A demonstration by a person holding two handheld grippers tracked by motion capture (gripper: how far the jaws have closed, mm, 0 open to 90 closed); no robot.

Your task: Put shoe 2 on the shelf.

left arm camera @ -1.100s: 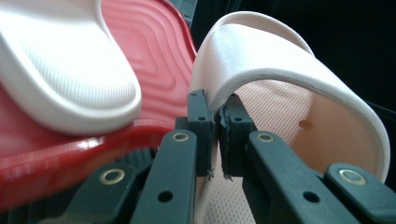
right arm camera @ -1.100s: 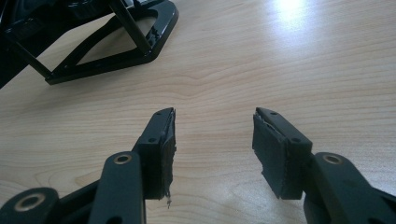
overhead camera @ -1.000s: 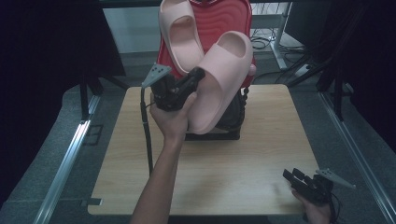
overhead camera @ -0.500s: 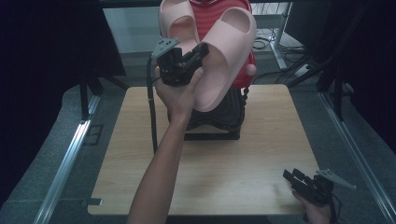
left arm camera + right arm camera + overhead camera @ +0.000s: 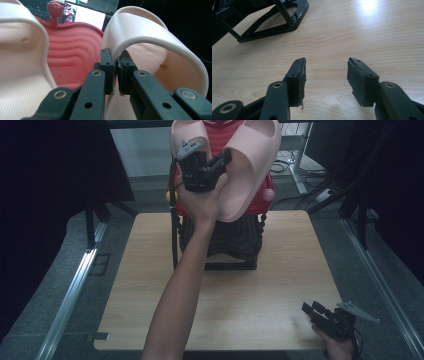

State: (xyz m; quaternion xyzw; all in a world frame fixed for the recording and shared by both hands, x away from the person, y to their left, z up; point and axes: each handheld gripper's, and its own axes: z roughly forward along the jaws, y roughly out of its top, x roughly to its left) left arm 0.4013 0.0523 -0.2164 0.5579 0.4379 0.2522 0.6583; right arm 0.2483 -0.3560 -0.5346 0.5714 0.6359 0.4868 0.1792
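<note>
A pale pink slipper (image 5: 252,167) hangs in the air in front of a red ribbed rack (image 5: 220,131), held by its strap. My left gripper (image 5: 225,159) is shut on the edge of that strap (image 5: 140,32), with the jaws pinching the strap's rim (image 5: 116,65). A second pink slipper (image 5: 179,135) leans on the rack at the left (image 5: 20,55). My right gripper (image 5: 311,307) rests low at the table's front right corner, open, with nothing between its pads (image 5: 326,72).
The red rack (image 5: 72,52) stands on a black frame (image 5: 225,247) at the back middle of the wooden table (image 5: 145,290). The frame's base (image 5: 274,22) lies ahead and left of my right gripper. Metal rails run along both sides of the table.
My left hand has lifted the slipper up and toward the top of the rack. The right gripper has stayed where it was.
</note>
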